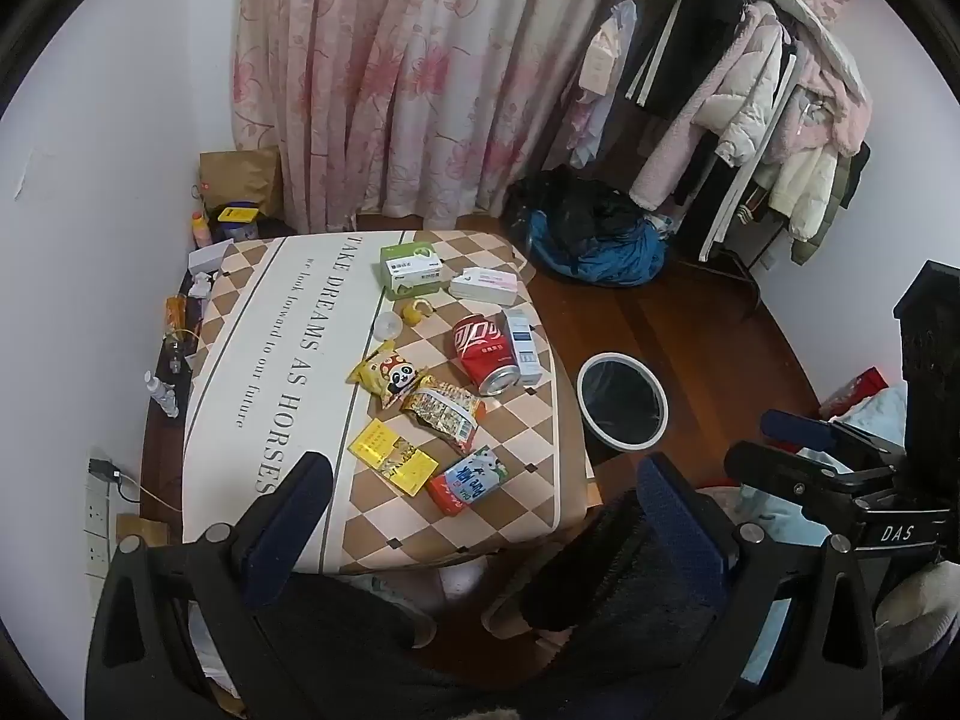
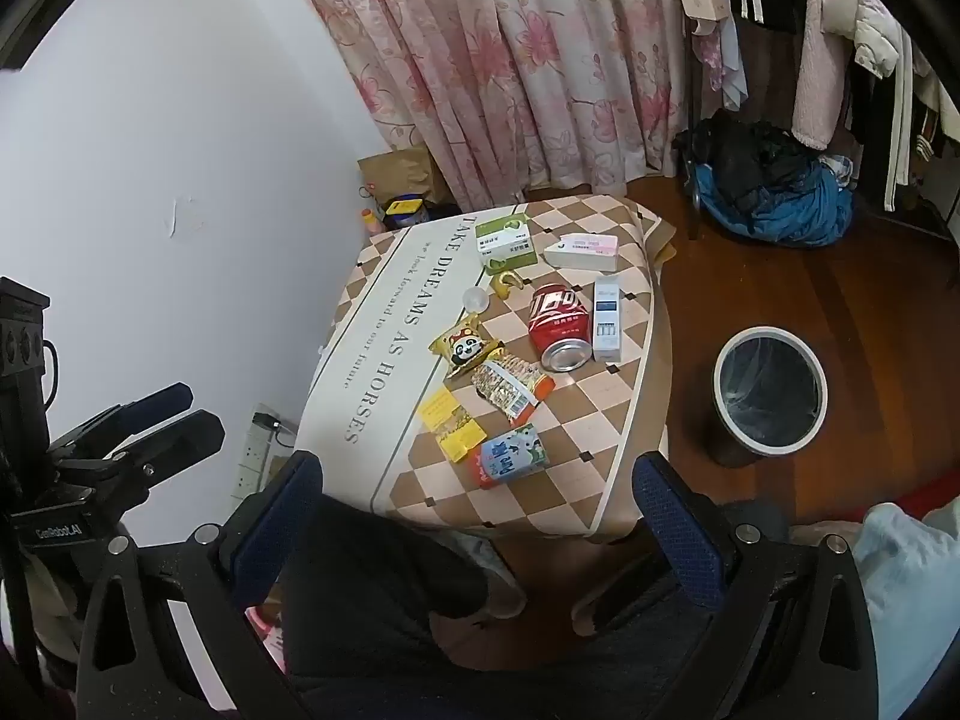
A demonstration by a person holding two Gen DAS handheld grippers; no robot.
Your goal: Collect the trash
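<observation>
Left hand-held gripper (image 1: 480, 480) spread wide, cylindrical red can (image 1: 485, 354), crinkled wrappers (image 1: 441, 414)

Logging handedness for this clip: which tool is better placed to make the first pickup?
Probably right. Both tools are open and empty, held back from the table. The bin stands on the floor to the right of the table, and the red can lies near that edge, on the right tool's side.

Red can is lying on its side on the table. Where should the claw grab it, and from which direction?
Grip the red can across its round body at mid-length, coming down from above. It lies flat, open end toward the camera, with the white box close along one side, so probably nudge it clear or pinch end to end.
</observation>
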